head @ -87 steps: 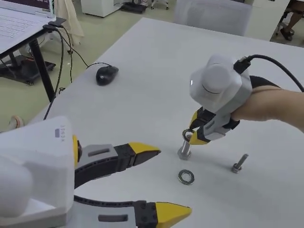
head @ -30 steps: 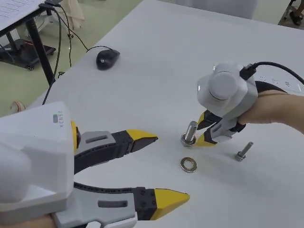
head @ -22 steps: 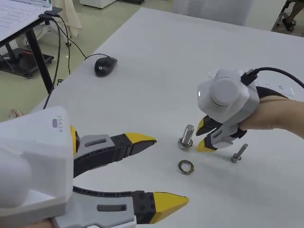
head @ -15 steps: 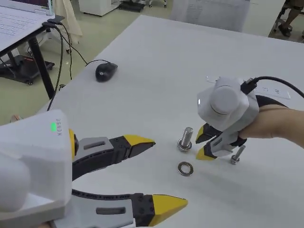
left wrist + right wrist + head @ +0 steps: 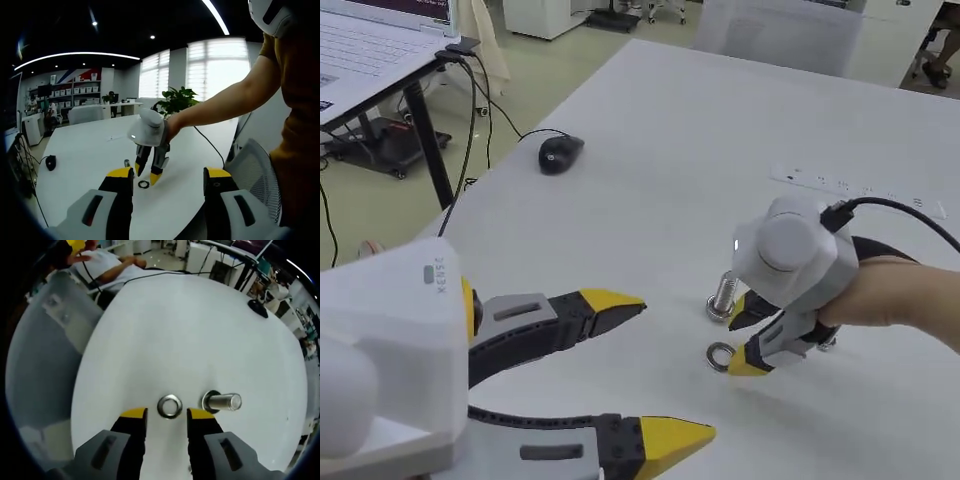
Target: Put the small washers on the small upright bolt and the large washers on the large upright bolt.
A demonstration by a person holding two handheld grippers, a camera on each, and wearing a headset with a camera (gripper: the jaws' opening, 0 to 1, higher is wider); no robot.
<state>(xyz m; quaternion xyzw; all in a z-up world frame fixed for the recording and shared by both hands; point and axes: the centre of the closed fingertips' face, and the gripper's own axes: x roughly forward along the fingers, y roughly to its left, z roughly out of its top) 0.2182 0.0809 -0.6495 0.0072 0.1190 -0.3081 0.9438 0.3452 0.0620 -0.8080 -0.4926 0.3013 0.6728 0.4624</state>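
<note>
One shiny ring washer (image 5: 170,406) on smooth white table (image 5: 190,330) | right hand-held gripper (image 5: 166,413) apart, near it | left hand-held gripper (image 5: 675,368) spread

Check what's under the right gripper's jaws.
A loose washer lies flat on the table below the open right gripper, clear of both jaws. Beside it stands the large bolt, a second washer round its base. In the head view the gripper covers the table beyond.

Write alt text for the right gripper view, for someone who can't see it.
The right gripper, its yellow-tipped jaws open, faces a loose washer lying flat on the white table, just ahead of the gap between the tips. An upright bolt stands beside the washer, apart from it, and a computer mouse lies far off.
</note>
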